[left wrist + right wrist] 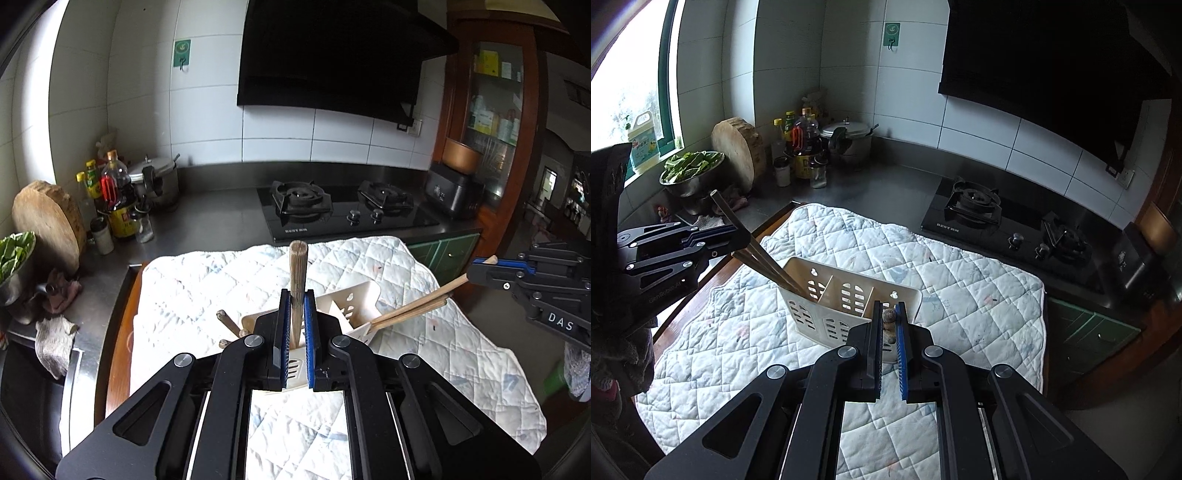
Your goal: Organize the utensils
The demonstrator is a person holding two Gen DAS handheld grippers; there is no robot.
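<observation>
A cream plastic utensil holder with three compartments stands on a quilted white cloth; it also shows in the left wrist view. My left gripper is shut on a wooden-handled utensil, held upright over the holder, its slotted metal end low between the jaws. In the left wrist view my right gripper is shut on wooden chopsticks that slant into the holder. The right wrist view shows a gripper shut on a brown wooden handle, and another gripper holding chopsticks in the holder's left compartment.
A black gas stove sits behind the cloth. Bottles, a pressure cooker, a round chopping block and a bowl of greens crowd the far corner. Two more wooden handles lie by the holder.
</observation>
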